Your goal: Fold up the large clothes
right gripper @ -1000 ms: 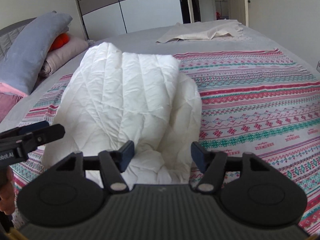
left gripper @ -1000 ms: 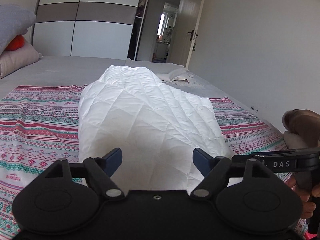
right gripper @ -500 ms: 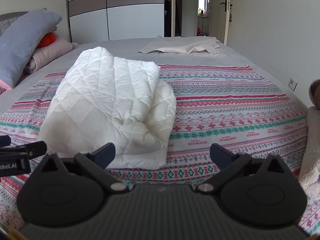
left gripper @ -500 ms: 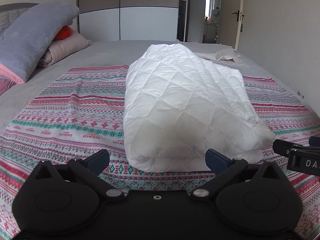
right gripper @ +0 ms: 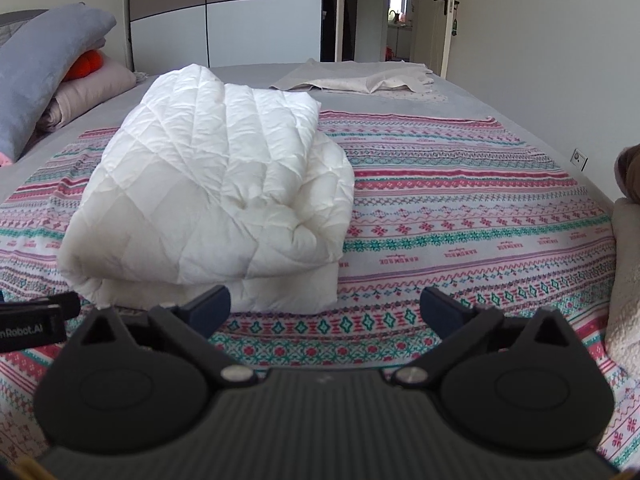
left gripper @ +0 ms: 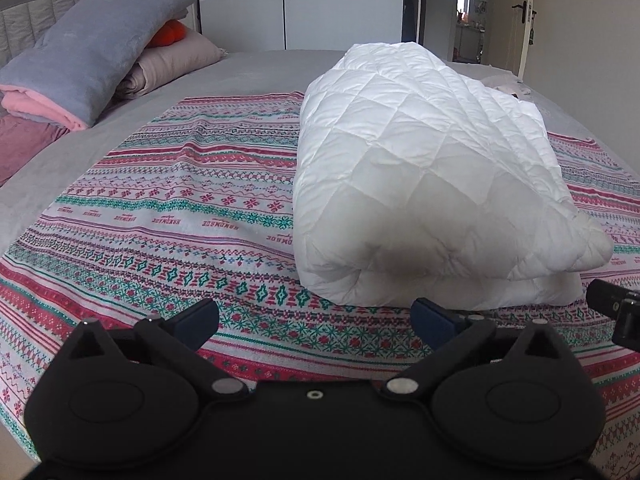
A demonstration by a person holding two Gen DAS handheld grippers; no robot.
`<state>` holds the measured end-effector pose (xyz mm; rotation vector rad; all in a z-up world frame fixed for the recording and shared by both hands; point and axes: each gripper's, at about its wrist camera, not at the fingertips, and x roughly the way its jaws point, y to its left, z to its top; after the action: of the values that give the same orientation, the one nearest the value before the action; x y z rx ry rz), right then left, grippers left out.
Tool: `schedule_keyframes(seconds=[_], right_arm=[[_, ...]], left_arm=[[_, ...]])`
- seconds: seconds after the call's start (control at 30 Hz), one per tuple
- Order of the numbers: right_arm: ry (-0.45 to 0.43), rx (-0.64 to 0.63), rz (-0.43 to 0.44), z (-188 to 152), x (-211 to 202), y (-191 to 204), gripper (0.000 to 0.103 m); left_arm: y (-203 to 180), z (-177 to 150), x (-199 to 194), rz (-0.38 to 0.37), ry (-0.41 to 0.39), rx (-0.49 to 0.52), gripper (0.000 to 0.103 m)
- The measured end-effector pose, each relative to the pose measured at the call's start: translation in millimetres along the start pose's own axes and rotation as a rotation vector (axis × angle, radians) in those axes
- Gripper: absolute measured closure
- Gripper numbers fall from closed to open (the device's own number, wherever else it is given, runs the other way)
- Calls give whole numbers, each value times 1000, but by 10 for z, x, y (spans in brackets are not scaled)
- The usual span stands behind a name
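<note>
In the left wrist view, we see the left claw (left gripper: 314,318) along the bottom of the frame, its two blue-tipped fingers spread wide with nothing between them, only the patterned blanket (left gripper: 168,216) below. The task's thing, a white quilted comforter (left gripper: 432,176), lies folded into a thick bundle in the centre right of the frame, resting on that striped red, green and white blanket, which covers a grey bed (left gripper: 256,68). The bundle's near end sits just beyond the claw's right finger, apart from it. In the upper left we see a grey pillow (left gripper: 100,44) stacked with pink and beige bedding. At the right edge, a black part of the other claw pokes in.

In the right wrist view, we see the right claw (right gripper: 326,308) at the bottom, likewise spread wide and holding nothing. The folded comforter (right gripper: 216,200) fills the centre left, its near edge just past the claw's left finger. A beige cloth (right gripper: 360,78) lies flat on the bed in the upper centre. A white wardrobe (right gripper: 260,12) stands behind. The left claw's black tip (right gripper: 40,314) shows at the lower left edge.
</note>
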<state>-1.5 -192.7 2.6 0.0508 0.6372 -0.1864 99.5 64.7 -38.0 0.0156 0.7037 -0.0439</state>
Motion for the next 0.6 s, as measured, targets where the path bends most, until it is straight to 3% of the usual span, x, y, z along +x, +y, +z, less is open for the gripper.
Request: schedule_keyframes(seconds=[0.6], right_arm=[[45, -26, 24, -56, 84, 47, 0]], left_arm=[[-64, -39, -51, -19, -5, 29, 0]])
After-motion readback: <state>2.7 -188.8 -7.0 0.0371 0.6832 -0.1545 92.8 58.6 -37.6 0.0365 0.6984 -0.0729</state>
